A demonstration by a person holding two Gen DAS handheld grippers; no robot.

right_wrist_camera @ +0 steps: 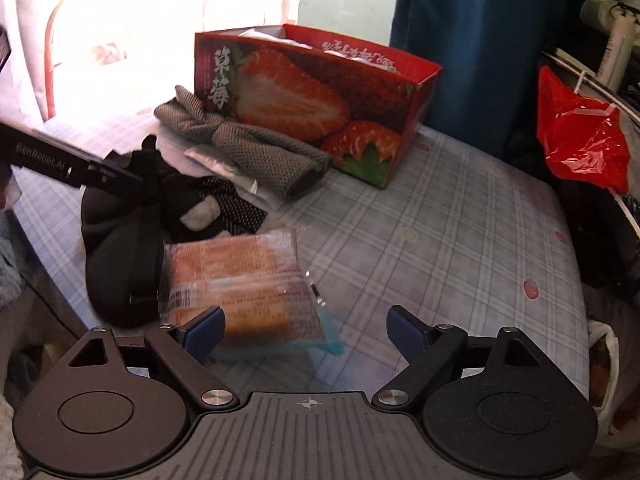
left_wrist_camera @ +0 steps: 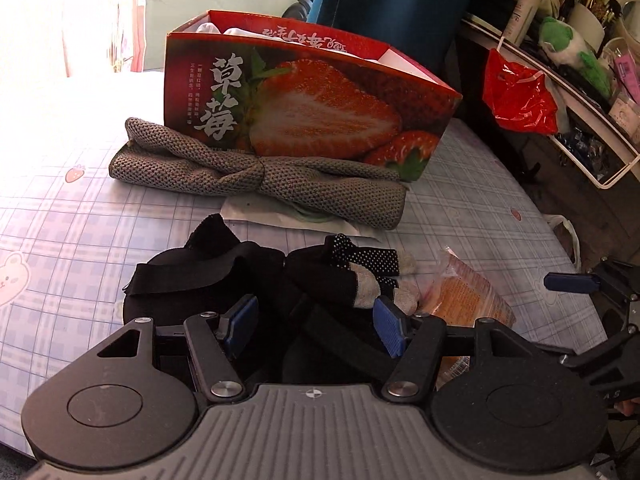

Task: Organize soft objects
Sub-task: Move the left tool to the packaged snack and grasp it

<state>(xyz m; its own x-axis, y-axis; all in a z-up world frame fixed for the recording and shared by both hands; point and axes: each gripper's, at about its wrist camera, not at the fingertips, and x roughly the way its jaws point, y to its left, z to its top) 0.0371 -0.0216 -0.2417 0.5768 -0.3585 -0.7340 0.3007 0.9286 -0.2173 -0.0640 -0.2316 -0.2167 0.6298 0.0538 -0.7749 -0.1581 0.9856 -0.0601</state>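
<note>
Left wrist view: left gripper [left_wrist_camera: 316,326] hangs over the black soft pile [left_wrist_camera: 224,276] on the bed [left_wrist_camera: 472,184], jaws apart either side of the dark fabric, pads not pressing, so likely lining up a pick. Spotted sock [left_wrist_camera: 368,266] lies on top of the pile. Right gripper [right_wrist_camera: 306,330] is wide open and empty, its left pad just beside the wrapped packet [right_wrist_camera: 240,280], probably its target. Grey knit roll [left_wrist_camera: 256,176] rests against the strawberry box [left_wrist_camera: 320,108], staged for loading. The box stands open; something white sits inside, possibly cloth, too washed out to tell.
</note>
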